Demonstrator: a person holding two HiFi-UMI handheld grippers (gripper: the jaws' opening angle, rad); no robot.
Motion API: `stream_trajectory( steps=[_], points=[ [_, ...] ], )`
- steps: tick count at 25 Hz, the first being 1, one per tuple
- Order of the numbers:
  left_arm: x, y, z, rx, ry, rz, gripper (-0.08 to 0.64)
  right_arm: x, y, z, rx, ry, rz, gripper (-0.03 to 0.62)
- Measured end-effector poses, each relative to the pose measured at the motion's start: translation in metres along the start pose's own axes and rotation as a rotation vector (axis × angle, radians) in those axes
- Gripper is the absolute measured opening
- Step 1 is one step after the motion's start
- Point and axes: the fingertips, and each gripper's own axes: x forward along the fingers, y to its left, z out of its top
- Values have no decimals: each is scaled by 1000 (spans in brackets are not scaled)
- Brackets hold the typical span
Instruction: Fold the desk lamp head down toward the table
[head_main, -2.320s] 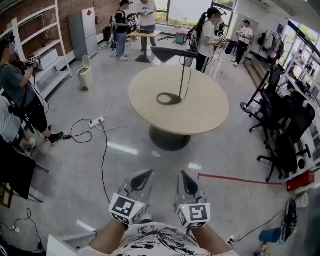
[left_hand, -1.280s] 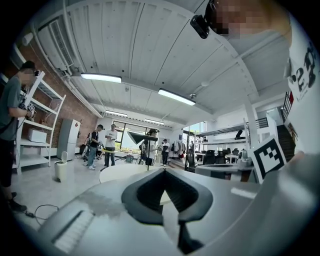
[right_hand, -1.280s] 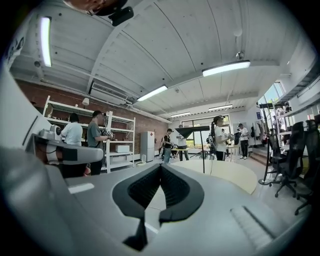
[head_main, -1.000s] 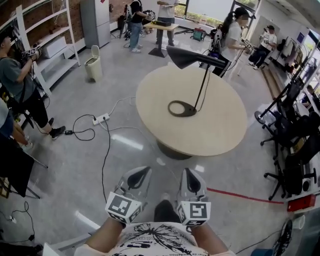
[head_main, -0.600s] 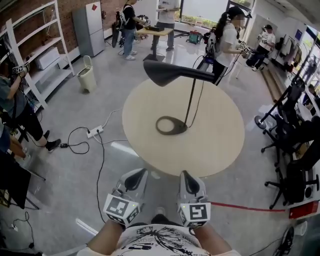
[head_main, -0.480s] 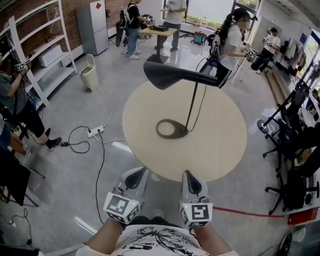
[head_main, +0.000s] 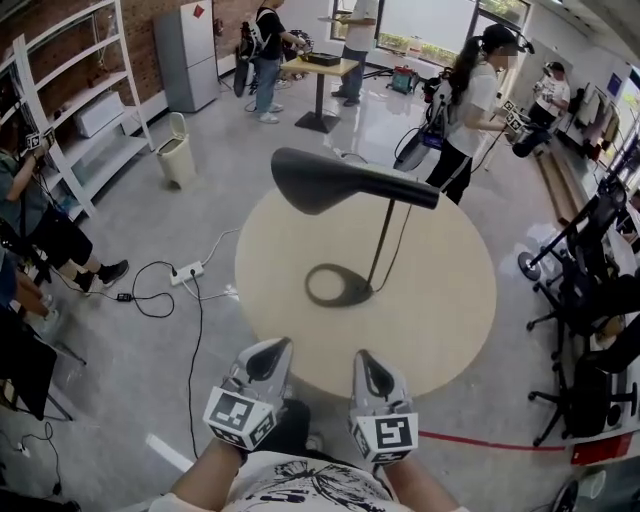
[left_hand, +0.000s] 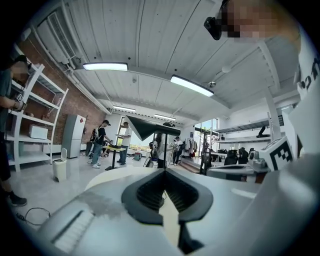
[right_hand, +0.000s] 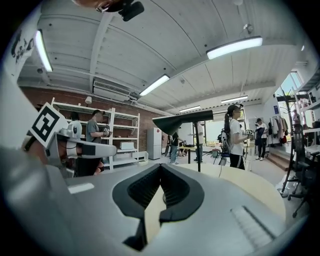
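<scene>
Currently the desk lamp (head_main: 350, 185) is standing on the round table (head_main: 440, 310), its head sitting level above its ring base (head_main: 338, 285). The left gripper (head_main: 270, 355) and right gripper (head_main: 368, 365) are hovering by the table's near edge, jaws pressed together, gripping nothing. A bin (head_main: 176, 150) is standing by the shelves, contents hidden.

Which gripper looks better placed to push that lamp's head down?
Probably the left gripper: the lamp head juts out to its side of the stem. The right gripper is equally far back; both are empty.
</scene>
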Motion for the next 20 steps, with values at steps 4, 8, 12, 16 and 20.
stream_trajectory(
  steps=[4,8,12,16,20],
  points=[
    [27,15,3,-3,10,-25,3,26,-16,3,-9,6,-36,9],
    [53,38,27,11,-26,-45,3,61,-29,18,-12,9,-57,9],
    [77,63,50,40,-71,-43,3,93,-38,32,-6,-9,-58,9],
    [101,90,73,60,-116,-49,3,120,-42,53,-6,-47,-48,9],
    [108,123,106,77,-171,-38,3,149,-32,66,-11,-60,-40,9]
  ],
)
